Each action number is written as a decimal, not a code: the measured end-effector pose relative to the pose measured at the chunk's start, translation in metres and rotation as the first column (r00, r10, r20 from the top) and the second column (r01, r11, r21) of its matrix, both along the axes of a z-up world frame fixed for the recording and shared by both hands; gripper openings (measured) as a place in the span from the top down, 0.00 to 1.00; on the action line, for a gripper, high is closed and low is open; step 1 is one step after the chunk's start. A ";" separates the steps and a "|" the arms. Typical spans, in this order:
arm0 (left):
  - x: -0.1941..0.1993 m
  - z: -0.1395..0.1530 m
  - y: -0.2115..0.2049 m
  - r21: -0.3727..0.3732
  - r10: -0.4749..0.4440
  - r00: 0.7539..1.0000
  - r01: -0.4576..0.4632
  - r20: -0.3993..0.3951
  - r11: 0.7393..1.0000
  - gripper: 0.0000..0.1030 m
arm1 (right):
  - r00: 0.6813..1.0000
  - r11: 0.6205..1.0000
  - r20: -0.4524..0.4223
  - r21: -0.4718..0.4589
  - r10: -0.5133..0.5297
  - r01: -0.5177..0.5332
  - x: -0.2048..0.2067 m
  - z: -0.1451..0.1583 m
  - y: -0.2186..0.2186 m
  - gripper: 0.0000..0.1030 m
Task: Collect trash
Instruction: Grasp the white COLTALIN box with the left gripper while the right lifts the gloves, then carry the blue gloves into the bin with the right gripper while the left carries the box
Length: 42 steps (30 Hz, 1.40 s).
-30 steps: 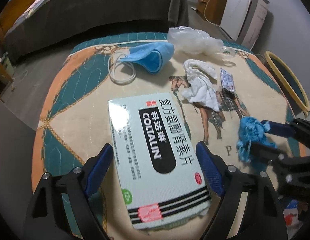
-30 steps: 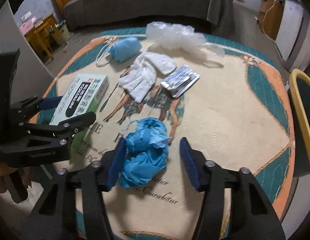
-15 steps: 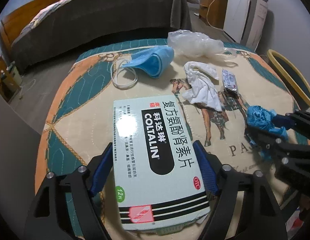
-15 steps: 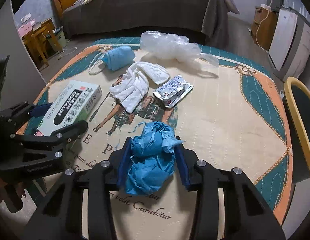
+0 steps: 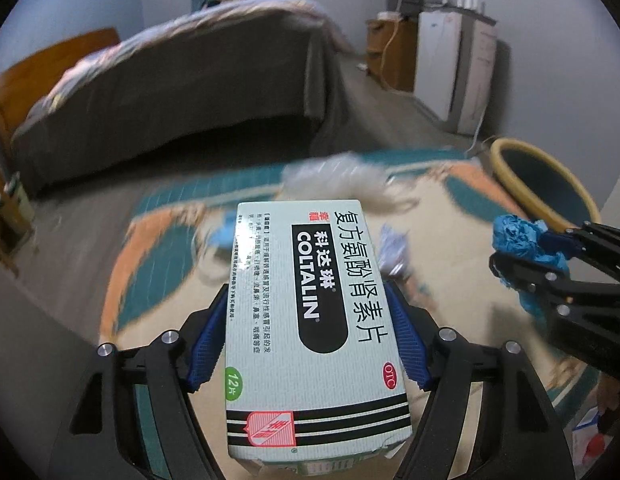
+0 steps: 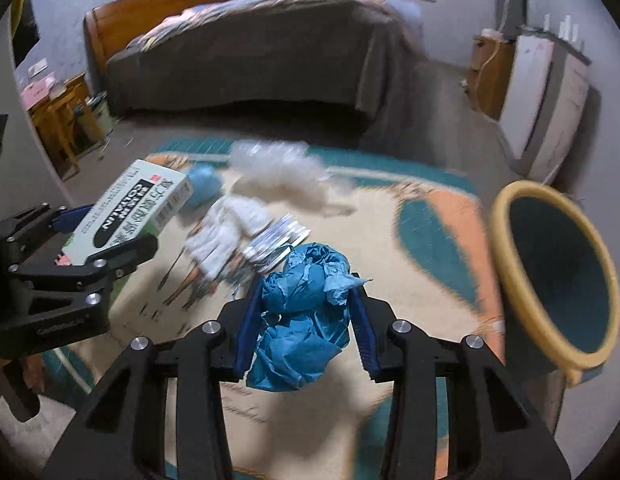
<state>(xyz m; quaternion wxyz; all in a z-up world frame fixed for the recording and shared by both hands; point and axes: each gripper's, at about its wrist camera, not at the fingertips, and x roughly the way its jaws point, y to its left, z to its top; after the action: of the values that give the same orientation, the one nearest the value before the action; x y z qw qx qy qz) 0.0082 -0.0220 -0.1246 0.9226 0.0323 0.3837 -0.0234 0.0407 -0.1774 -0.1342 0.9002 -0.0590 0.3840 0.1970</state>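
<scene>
Carry step in hand: the left hand-held gripper (image 5: 310, 344) clamps the pale green cardboard medicine box (image 5: 310, 320), and the right hand-held gripper (image 6: 303, 320) pinches the crumpled blue paper wad (image 6: 305, 320), both clear of the patterned desk (image 6: 410, 240). Next move, as judged, calls for swinging both loads toward the yellow-rimmed teal bin (image 6: 558, 280) at three o'clock and releasing above its mouth.

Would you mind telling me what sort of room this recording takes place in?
Most likely a bedroom: a bed with a wooden headboard stands behind the cloth-covered table, with a small wooden cabinet by the wall.
</scene>
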 end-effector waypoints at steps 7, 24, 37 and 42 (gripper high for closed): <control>0.023 0.028 -0.033 -0.025 -0.034 0.998 0.036 0.049 0.999 0.28 | 0.994 0.996 0.066 0.024 -0.088 0.086 0.020 0.027 -0.041 0.60; 0.054 0.048 -0.097 -0.009 -0.122 0.989 0.123 0.078 0.992 0.28 | 0.954 0.958 0.113 0.107 -0.277 0.266 0.054 0.050 -0.144 0.60; 0.073 0.045 -0.146 -0.026 -0.186 0.980 0.188 0.070 0.982 0.28 | 0.939 0.941 0.100 0.112 -0.330 0.319 0.054 0.037 -0.192 0.60; 0.079 0.041 -0.164 -0.028 -0.211 0.976 0.213 0.061 0.977 0.28 | 0.934 0.936 0.095 0.112 -0.346 0.335 0.055 0.032 -0.210 0.60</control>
<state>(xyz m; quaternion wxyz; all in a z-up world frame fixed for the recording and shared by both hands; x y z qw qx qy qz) 0.0868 -0.1861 -0.0832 0.9259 0.0578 0.3508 -0.1275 0.0961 -0.3872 -0.1027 0.9427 0.0397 0.3271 0.0522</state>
